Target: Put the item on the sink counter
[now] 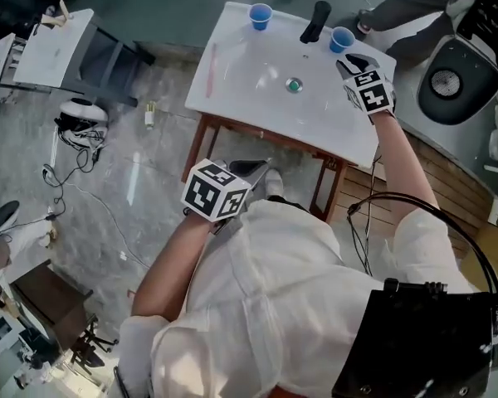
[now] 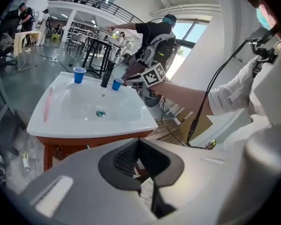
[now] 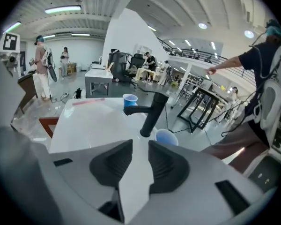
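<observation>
A white sink counter [image 1: 232, 89] on a red-brown stand carries a black faucet [image 1: 315, 21], two blue cups and a pink stick-like item [image 1: 212, 59] on its left rim. My right gripper [image 1: 353, 63] hovers over the counter's right corner, open and empty, just beside the nearer blue cup [image 1: 342, 38]. In the right gripper view that cup [image 3: 166, 137] and the faucet [image 3: 152, 114] lie just beyond the parted jaws [image 3: 140, 161]. The other cup [image 1: 260, 15] stands at the back edge. My left gripper [image 1: 251, 169] hangs low by my body, in front of the counter, shut on nothing [image 2: 139, 161].
A grey table [image 1: 58, 48] stands to the left, with cables [image 1: 75, 152] and a small bottle [image 1: 149, 114] on the marbled floor. A round black-and-white device [image 1: 452, 77] sits right of the counter. People stand in the hall beyond.
</observation>
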A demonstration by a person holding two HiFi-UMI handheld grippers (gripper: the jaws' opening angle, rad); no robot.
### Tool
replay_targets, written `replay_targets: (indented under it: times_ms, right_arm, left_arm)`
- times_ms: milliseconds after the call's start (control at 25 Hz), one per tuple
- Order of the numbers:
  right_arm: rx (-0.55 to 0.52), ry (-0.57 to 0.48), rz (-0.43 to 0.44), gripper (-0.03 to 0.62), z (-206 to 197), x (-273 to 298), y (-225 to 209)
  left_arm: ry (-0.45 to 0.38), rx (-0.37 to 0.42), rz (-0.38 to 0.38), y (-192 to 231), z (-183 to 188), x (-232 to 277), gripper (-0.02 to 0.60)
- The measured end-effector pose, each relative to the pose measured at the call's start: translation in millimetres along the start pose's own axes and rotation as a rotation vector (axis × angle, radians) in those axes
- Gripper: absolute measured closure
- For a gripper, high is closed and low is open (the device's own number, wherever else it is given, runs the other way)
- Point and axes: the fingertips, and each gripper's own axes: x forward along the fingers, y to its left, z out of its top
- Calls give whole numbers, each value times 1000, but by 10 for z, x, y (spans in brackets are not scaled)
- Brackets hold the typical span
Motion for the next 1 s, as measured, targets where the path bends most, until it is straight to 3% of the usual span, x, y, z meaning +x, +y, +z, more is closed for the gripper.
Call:
replay_targets:
  times_ms: [360,720,1000]
  right_arm:
    - [-191,82,52,502,-48,586,-227]
    - [-229,160,101,503,-183,859,-333]
    - [-240,176,108,568,-210,890,-298]
  left_arm:
    - [0,-49,53,129,28,85,577]
    - [-4,-89,63,163,48,115,577]
    - [-9,-98,64,238,22,97,577]
